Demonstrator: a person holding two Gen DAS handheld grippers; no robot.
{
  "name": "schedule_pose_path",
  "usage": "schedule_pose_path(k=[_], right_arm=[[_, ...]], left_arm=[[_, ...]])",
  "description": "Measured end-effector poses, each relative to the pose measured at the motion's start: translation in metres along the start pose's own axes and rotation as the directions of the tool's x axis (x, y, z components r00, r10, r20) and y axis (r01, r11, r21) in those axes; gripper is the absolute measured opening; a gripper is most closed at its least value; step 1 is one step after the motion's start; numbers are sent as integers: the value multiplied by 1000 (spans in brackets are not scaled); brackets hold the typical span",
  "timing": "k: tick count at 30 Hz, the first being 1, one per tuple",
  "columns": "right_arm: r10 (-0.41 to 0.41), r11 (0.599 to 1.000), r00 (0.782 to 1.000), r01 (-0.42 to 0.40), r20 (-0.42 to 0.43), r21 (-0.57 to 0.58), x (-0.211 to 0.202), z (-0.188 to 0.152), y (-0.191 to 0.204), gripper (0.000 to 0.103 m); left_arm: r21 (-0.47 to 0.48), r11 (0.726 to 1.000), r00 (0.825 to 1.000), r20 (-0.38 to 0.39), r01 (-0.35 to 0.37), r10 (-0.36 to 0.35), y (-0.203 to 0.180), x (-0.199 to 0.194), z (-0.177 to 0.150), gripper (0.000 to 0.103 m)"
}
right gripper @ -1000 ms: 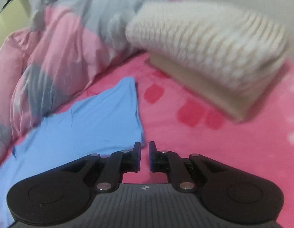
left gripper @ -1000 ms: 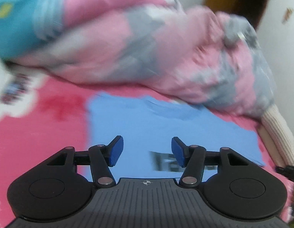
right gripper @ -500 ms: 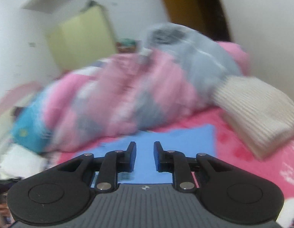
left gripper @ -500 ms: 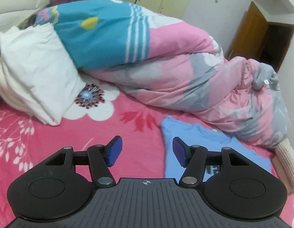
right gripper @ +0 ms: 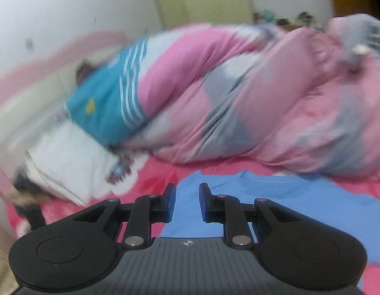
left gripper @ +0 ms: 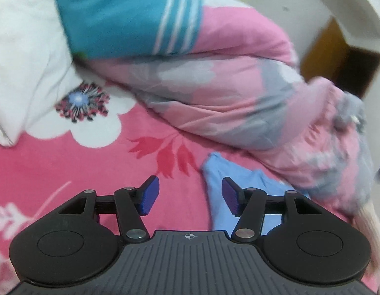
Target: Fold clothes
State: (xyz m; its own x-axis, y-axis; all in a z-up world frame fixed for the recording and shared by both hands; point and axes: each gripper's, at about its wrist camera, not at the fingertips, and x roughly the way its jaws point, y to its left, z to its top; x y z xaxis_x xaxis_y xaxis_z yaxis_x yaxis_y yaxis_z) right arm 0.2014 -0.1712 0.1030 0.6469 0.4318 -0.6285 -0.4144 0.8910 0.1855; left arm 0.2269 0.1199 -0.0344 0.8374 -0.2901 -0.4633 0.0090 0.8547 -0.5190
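Meanwhile left tool (left gripper: 190, 198) closing, empty

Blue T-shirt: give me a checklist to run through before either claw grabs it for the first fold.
1. Blue T-shirt lies on the pink bedsheet, unfolded: ok.
2. Left claw empty, jaws closing with nothing between them: ok.
3. Right claw empty, jaws opening, only a narrow gap so far: not ok for a grab yet.
4. Left claw lined up on the shirt's edge: not ok; the shirt corner sits by the right-hand pad only.
5. Rumpled quilt clear of the shirt: cannot tell; it crowds the far edge.
6. Whole shirt flat and smooth: cannot tell; both views are blurred and show only part of it.
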Motion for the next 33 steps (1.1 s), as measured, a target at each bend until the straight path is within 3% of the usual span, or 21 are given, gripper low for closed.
schedule_pose_path(k=[3, 6, 8, 11, 12, 13, 14, 15, 17, 19, 22, 25, 29, 33], right_arm=[[-27, 998, 994, 20, -108, -61, 93, -8, 19, 27], [-44, 997, 983, 31, -179, -72, 172, -16, 35, 27], [-54, 996, 983, 41, -177, -78, 205, -17, 42, 29], [-116, 986, 976, 91, -183, -140, 246, -23, 53, 35], [-130, 982, 973, 100, -189, -161, 256, -27, 54, 35], [-136, 978, 975, 104, -176, -180, 260, -30, 54, 27], [-153, 972, 976, 121, -153, -201, 259, -33, 55, 8], [-156, 972, 979, 129, -131, -196, 253, -33, 52, 6], [-82, 994, 993, 75, -86, -81, 231, -29, 33, 6], [39, 997, 999, -40, 6, 72, 196, -29, 3, 6], [149, 942, 975, -191, 164, 276, 147, -43, -53, 7], [101, 900, 986, -149, 136, 410, 131, -75, -107, 12], [7, 850, 1000, -20, 27, 527, 121, -103, -151, 22], [-116, 882, 992, 78, 53, 465, 93, -101, -147, 26]], left_arm=[[-39, 998, 999, -15, 42, -42, 10, 20, -5, 47], [33, 994, 991, -85, 108, -105, 9, 26, -18, 47], [81, 984, 979, -145, 157, -145, 2, 27, -23, 47], [156, 966, 971, -156, 205, -181, -13, 23, -31, 47], [175, 961, 970, -159, 212, -185, -17, 23, -35, 47], [191, 957, 968, -169, 219, -188, -20, 25, -39, 46], [206, 952, 965, -179, 227, -191, -23, 27, -43, 45], [215, 947, 962, -186, 239, -200, -25, 28, -47, 44], [209, 938, 953, -188, 277, -239, -26, 25, -49, 44], [201, 924, 942, -162, 324, -295, -27, 16, -47, 44], [189, 905, 923, -136, 382, -361, -28, 7, -45, 44], [191, 897, 913, -168, 399, -371, -33, 9, -52, 44], [223, 888, 907, -230, 401, -352, -45, 22, -66, 44], [255, 874, 902, -248, 413, -353, -49, 27, -72, 44]])
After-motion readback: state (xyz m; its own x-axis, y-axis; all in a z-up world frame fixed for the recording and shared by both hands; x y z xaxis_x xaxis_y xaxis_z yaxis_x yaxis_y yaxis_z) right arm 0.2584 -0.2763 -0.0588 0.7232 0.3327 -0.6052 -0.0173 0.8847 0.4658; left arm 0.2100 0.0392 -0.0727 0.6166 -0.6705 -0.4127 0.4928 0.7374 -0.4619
